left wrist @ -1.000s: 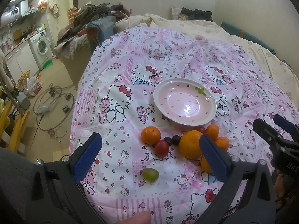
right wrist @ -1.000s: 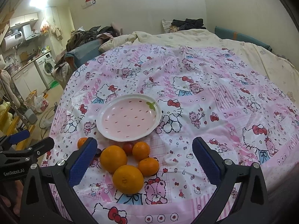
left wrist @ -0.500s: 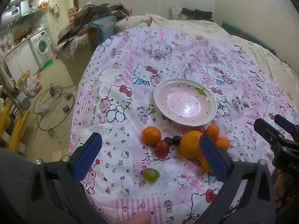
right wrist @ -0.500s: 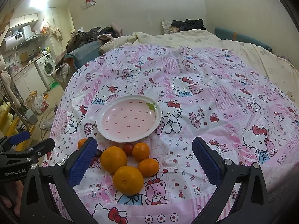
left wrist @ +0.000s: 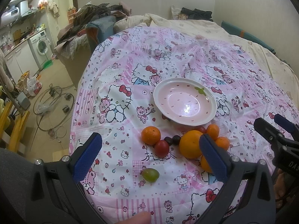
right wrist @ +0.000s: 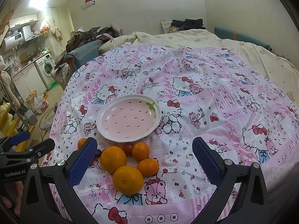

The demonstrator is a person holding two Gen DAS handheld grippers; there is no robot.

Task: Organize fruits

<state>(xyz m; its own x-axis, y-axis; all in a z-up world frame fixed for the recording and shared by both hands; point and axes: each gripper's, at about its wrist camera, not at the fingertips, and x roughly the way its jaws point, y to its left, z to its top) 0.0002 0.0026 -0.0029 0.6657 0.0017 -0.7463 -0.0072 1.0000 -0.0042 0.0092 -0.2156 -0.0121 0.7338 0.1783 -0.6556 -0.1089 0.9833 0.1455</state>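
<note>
Both claws are spread wide and carry nothing: the left claw (left wrist: pixel 149 155) hangs low over the near edge of the bed (right wrist: pixel 214 43), and the right claw (right wrist: pixel 144 158) does the same just beside it, each tilted down toward the fruit. That pose suits a start, I judge, since no fruit is yet on the dish. The pink cartoon-print cloth (left wrist: pixel 130 46) covers the bed and gives a flat place for sorting. On it sits the pink strawberry-shaped plate (right wrist: pixel 112 136), empty, just behind the fruit, probably set there as the goal. In front of it the fruit lies loose on the cloth: two big oranges (right wrist: pixel 113 159), one behind the other and touching; three small mandarins, two to their right (right wrist: pixel 141 150) and one apart on the left; a red tomato (left wrist: pixel 161 148) beside that one; two dark grapes (left wrist: pixel 168 141) between tomato and orange; and a green grape (left wrist: pixel 150 175) alone, nearest the left claw.
</note>
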